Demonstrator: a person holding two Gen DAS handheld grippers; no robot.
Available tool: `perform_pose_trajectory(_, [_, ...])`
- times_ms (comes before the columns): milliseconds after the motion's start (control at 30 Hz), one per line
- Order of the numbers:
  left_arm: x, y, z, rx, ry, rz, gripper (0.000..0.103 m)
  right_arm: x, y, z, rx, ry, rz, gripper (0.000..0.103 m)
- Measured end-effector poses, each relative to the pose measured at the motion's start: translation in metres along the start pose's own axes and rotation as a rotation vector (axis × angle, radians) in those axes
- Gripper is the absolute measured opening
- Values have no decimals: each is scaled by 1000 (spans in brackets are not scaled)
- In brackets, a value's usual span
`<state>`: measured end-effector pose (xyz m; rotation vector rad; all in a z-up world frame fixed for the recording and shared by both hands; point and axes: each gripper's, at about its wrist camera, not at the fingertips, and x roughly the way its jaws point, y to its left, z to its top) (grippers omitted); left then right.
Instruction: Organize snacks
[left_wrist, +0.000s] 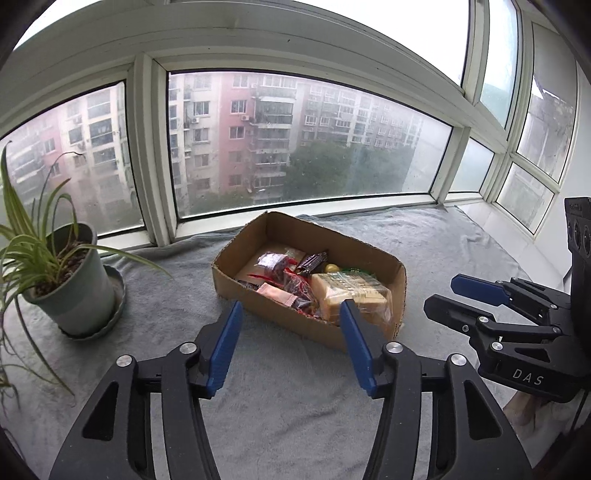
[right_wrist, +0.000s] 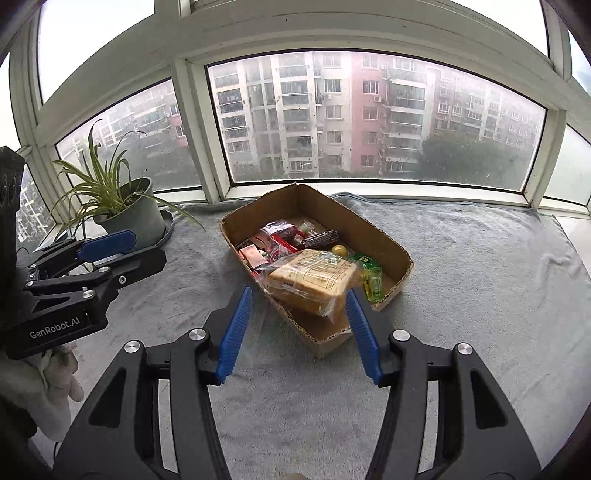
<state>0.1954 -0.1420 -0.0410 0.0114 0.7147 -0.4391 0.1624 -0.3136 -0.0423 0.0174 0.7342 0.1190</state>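
A shallow cardboard box (left_wrist: 400, 275) (right_wrist: 395, 251) sits on the grey towel before the window. It holds several snacks: a wrapped bread pack (left_wrist: 347, 295) (right_wrist: 314, 280), dark and red packets (left_wrist: 273, 264) (right_wrist: 277, 232), a green packet (right_wrist: 373, 280) and a small yellow ball (right_wrist: 339, 250). My left gripper (left_wrist: 291, 314) is open and empty, just in front of the box. My right gripper (right_wrist: 299, 299) is open and empty, its tips at the box's near corner beside the bread pack. Each gripper also shows in the other's view: the right (left_wrist: 458, 295), the left (right_wrist: 140, 245).
A potted spider plant (left_wrist: 70, 280) (right_wrist: 129, 210) stands in a saucer at the left on the grey towel (left_wrist: 295, 406) (right_wrist: 480, 295). Window frames close off the back and right side.
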Motion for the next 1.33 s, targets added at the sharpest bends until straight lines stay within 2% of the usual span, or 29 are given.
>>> perform_pose_trajectory(33, [-4, -1, -3, 0, -3, 9, 62, -4, 1, -3, 0, -3, -7, 72])
perform_pose_trajectory(100, [-11, -4, -7, 1, -4, 24, 64, -14, 2, -9, 7, -25, -22, 85])
perform_pose_trajectory(233, [-25, -6, -15, -4, -16, 67, 69, -24, 0, -19, 43, -28, -23, 85])
perform_pose_trajectory(633, [-45, -10, -29, -7, -26, 113, 72, -36, 3, -28, 44, -24, -39, 86])
perform_pose_trajectory(1333, [-57, -14, -38, -12, -20, 115, 72, -34, 8, -37, 44, -14, -27, 86])
